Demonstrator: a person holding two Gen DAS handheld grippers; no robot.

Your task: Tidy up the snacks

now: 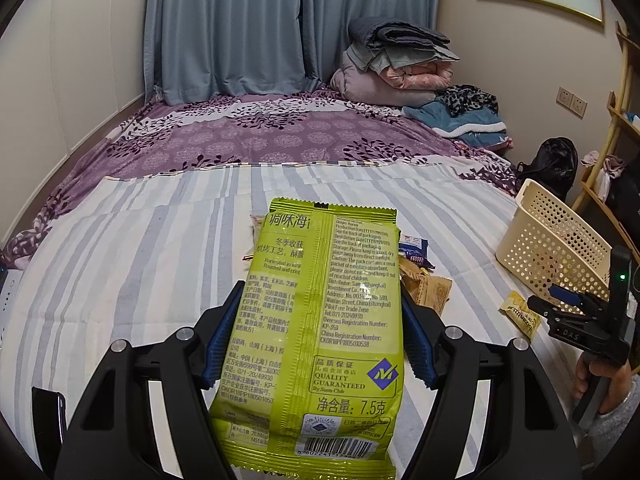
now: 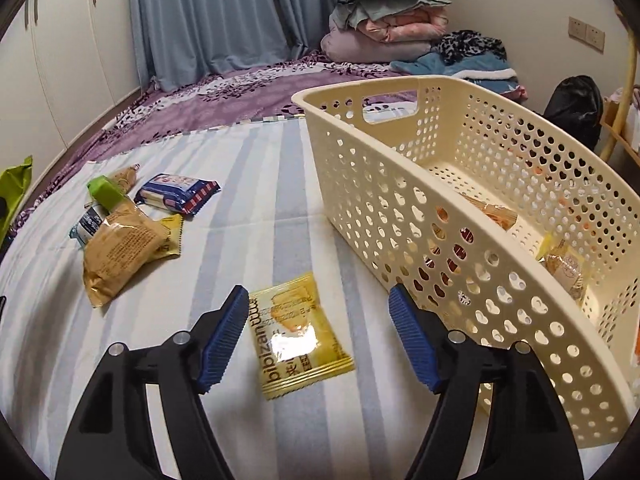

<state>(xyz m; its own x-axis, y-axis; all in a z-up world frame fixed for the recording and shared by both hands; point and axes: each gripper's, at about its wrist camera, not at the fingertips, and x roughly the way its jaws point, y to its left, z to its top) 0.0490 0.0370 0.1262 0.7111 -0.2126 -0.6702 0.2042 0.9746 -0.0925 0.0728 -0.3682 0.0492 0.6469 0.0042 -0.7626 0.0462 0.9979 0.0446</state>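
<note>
My left gripper (image 1: 322,288) is shut on a large green seaweed packet (image 1: 320,320), held upright above the striped bed sheet; the same packet shows at the left edge of the right wrist view (image 2: 16,188). My right gripper (image 2: 318,292) is open and low over a small yellow snack packet (image 2: 296,336). That packet lies flat on the sheet between the blue pads, untouched. In the left wrist view the right gripper (image 1: 554,304) sits beside this yellow packet (image 1: 520,314). The cream perforated basket (image 2: 400,208) stands just to the right, with a few wrapped snacks (image 2: 564,272) inside.
A loose pile lies on the sheet at the left: a tan packet (image 2: 116,252), a blue biscuit pack (image 2: 178,194) and a small green packet (image 2: 105,192). Folded bedding (image 2: 384,28) is stacked at the far end. A wooden shelf (image 1: 616,152) and black bag (image 1: 552,164) stand at the right.
</note>
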